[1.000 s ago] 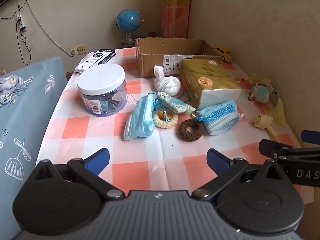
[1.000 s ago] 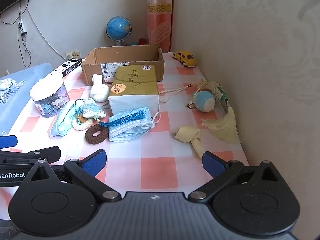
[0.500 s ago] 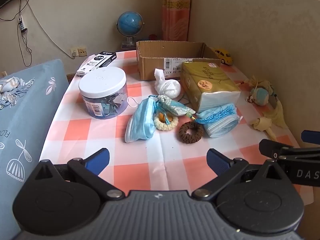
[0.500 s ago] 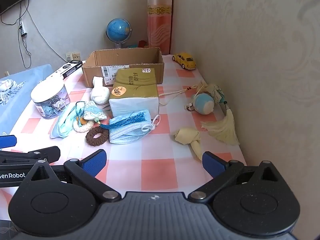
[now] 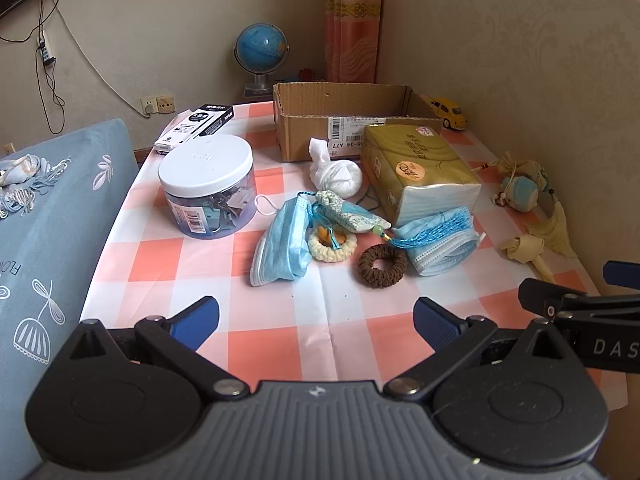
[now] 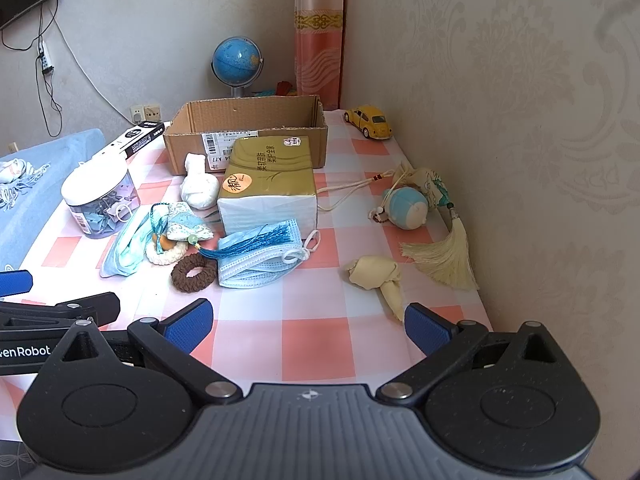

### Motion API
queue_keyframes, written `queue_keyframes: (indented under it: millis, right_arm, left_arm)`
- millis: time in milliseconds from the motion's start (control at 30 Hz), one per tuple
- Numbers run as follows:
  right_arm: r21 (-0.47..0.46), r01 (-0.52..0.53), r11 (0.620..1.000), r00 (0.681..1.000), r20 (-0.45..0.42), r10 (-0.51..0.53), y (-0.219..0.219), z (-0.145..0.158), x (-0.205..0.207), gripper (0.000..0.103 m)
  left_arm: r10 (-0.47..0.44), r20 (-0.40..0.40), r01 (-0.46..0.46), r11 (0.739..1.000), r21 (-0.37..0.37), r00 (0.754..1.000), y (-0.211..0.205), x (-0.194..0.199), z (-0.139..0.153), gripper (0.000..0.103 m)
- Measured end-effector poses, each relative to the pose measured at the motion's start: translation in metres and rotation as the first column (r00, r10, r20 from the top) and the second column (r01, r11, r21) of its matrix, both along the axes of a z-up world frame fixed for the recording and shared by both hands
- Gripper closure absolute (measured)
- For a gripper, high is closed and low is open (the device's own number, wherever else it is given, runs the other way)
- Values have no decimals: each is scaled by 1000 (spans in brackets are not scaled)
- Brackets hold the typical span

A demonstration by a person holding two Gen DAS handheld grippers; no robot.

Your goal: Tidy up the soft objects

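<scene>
Soft things lie mid-table on the checked cloth: a folded blue mask, a blue sachet with a blue tassel, a cream knit ring, a brown scrunchie, a stack of blue masks, a white cloth bundle and a tissue pack. Toward the right wall rest a beige knotted cloth, a blue ball pouch and a cream tassel. An open cardboard box stands at the back. My left gripper and right gripper hover open near the front edge, holding nothing.
A clear jar with a white lid holds binder clips at the left. A black-and-white carton, a globe and a yellow toy car stand at the back. A blue cushion borders the table's left side; the wall bounds the right.
Both grippers have drawn back and up slightly, so the table objects look a little farther away. Nothing on the table has moved, and both grippers stay open.
</scene>
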State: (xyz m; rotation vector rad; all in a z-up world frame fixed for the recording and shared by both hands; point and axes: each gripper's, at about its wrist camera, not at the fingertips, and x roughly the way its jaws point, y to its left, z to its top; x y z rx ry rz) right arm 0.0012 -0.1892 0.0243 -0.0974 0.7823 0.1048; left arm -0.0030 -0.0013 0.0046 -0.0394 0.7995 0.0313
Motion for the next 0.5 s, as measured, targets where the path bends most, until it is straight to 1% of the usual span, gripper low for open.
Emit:
queue_keyframes:
  millis: [500]
  right_arm:
    - [1, 2, 1000, 1000, 3, -2, -1, 2, -1, 0]
  left_arm:
    - [1, 5, -1, 1000, 4, 1000, 0, 0, 0, 1]
